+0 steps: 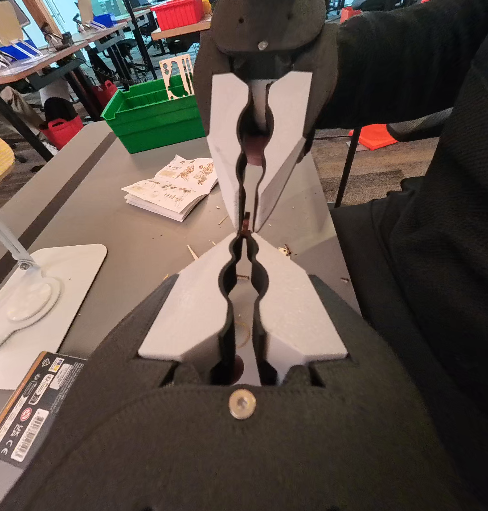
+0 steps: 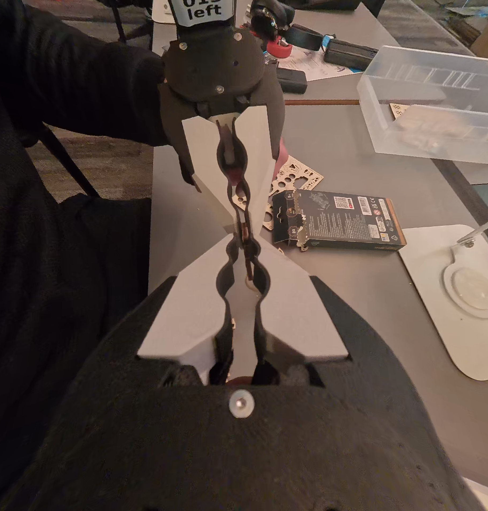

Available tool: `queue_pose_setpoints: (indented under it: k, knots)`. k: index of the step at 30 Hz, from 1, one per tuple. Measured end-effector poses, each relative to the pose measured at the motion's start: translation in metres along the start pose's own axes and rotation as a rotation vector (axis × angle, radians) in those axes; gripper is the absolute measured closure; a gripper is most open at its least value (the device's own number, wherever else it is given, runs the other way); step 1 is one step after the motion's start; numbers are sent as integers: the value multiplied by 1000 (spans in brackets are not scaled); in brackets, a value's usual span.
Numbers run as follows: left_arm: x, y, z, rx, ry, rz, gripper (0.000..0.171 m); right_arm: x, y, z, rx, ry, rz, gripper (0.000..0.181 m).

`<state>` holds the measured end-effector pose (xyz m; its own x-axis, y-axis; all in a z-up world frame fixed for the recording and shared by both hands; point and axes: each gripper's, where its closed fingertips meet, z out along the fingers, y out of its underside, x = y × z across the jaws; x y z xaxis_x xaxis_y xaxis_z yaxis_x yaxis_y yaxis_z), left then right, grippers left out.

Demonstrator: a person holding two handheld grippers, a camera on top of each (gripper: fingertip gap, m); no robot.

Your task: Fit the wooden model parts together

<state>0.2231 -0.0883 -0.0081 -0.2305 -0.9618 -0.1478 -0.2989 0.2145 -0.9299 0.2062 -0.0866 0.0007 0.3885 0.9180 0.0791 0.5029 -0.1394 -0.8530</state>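
My two grippers meet tip to tip above the grey table (image 1: 132, 249). In the left wrist view my left gripper (image 1: 244, 238) reaches in from below. My right gripper (image 1: 247, 227) comes down from above. A small dark wooden part (image 1: 247, 221) sits edge-on between the touching tips. In the right wrist view my right gripper (image 2: 243, 241) is shut on a thin brown wooden strip (image 2: 248, 261) that runs back between its jaws. My left gripper (image 2: 243, 227) is shut on a small wooden part (image 2: 244, 221) that meets the strip. The joint itself is hidden by the fingers.
A green bin (image 1: 154, 119) holds a punched wooden sheet (image 1: 179, 78). An open instruction booklet (image 1: 173, 188) lies behind the grippers. A black box (image 2: 339, 218), another punched sheet (image 2: 295, 179), a clear plastic box (image 2: 430, 110) and a white stand base (image 2: 444, 290) are on the table. Wood splinters are scattered about. My left and right fingertips are right by each other.
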Motion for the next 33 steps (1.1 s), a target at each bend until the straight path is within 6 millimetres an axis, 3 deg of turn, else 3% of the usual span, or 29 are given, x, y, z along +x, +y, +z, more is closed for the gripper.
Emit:
queue_pose_setpoints:
  k: [9, 12, 14, 17, 19, 21, 26, 33]
  knots:
    - [-1, -6, -2, 13, -6, 10, 167, 0, -4, -5, 98, -81, 128, 181]
    - [-13, 1, -11, -8, -48, -7, 153, 9, 0, -5, 117, -70, 198, 181]
    - [-26, 13, -17, -33, -92, -50, 144, 18, 6, -6, 127, -62, 281, 181]
    - [-43, 55, -15, -143, -170, -69, 124, 33, 26, 3, 71, -34, 400, 181]
    - [-42, 79, -6, -199, -190, -84, 110, 40, 41, 14, 1, -11, 438, 181]
    - [-36, 93, 2, -230, -182, -94, 112, 45, 55, 26, -83, 6, 450, 181]
    - [-42, 109, 13, -249, -236, -122, 109, 58, 82, 48, -224, 51, 468, 181]
    - [-39, 116, 31, -256, -224, -107, 111, 62, 96, 61, -280, 35, 488, 181]
